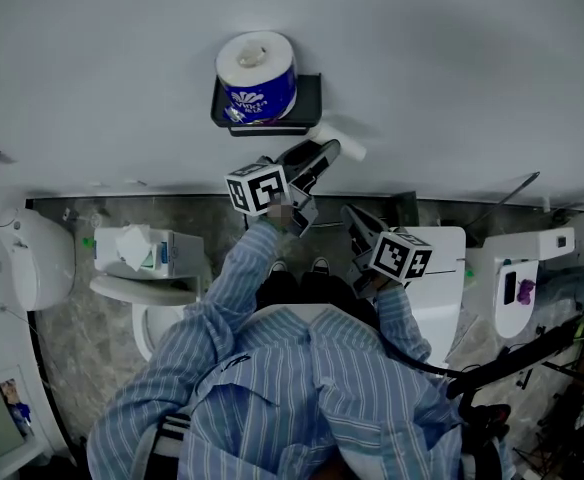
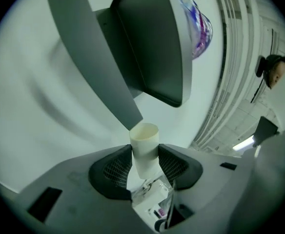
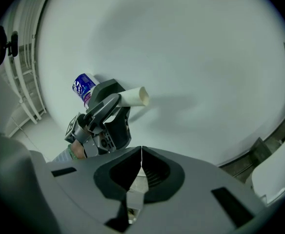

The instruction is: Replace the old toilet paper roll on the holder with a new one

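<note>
A black wall holder [image 1: 310, 100] carries a wrapped new toilet roll [image 1: 257, 73] on its top shelf. My left gripper [image 1: 324, 152] is just below and right of it, shut on a bare cardboard tube [image 1: 340, 140] that sticks out toward the wall. In the left gripper view the tube [image 2: 145, 145] stands pinched between both pads, under the holder [image 2: 152, 43], with the wrapped roll [image 2: 199, 30] beyond. My right gripper [image 1: 357, 220] hangs lower right, shut and empty. The right gripper view shows its jaws [image 3: 141, 156] together, and the left gripper [image 3: 103, 112] with the tube [image 3: 132, 97].
Below the white wall lies a marbled floor. A toilet [image 1: 142, 303] with a tissue box [image 1: 137, 251] on it stands at lower left, beside a white bin [image 1: 34, 258]. A white unit [image 1: 447, 278] and another white fixture [image 1: 522, 278] stand at the right.
</note>
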Tool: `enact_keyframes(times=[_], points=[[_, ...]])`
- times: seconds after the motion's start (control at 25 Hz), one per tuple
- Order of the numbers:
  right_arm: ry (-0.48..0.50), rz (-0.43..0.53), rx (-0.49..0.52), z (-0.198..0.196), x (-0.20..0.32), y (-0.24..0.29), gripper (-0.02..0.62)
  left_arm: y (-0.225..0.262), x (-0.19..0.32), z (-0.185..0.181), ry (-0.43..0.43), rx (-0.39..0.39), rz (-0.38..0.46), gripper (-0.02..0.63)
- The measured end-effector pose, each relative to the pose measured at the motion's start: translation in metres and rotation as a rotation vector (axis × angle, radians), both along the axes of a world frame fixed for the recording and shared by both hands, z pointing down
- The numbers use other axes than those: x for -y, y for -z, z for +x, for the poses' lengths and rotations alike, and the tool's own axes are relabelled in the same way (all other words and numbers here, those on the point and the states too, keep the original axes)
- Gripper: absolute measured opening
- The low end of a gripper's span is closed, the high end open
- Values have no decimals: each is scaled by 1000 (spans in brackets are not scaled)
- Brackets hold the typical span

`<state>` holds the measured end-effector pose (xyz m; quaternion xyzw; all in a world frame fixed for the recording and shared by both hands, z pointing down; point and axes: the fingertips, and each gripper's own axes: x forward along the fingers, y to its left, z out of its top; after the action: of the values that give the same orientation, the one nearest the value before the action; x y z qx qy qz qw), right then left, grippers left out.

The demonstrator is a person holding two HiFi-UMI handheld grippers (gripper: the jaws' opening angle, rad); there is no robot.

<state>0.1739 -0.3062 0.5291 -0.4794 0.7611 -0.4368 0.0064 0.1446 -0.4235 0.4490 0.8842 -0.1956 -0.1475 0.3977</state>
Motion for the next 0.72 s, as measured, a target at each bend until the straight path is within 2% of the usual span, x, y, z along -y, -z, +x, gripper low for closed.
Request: enact_keyframes(times=[0.16, 0.24, 0.48, 0.72], points=[[27, 64, -77, 6, 6, 9, 3, -3, -14, 7, -26, 183, 136, 172], [48, 96, -110, 7, 8, 13, 2, -4, -20, 5, -25, 246, 182, 172], [160, 237, -230, -1, 16, 43, 3, -8, -30, -24, 36, 359, 234, 172], [218, 404, -281, -18, 40, 89, 22, -16, -36, -77, 144, 409, 207, 172]])
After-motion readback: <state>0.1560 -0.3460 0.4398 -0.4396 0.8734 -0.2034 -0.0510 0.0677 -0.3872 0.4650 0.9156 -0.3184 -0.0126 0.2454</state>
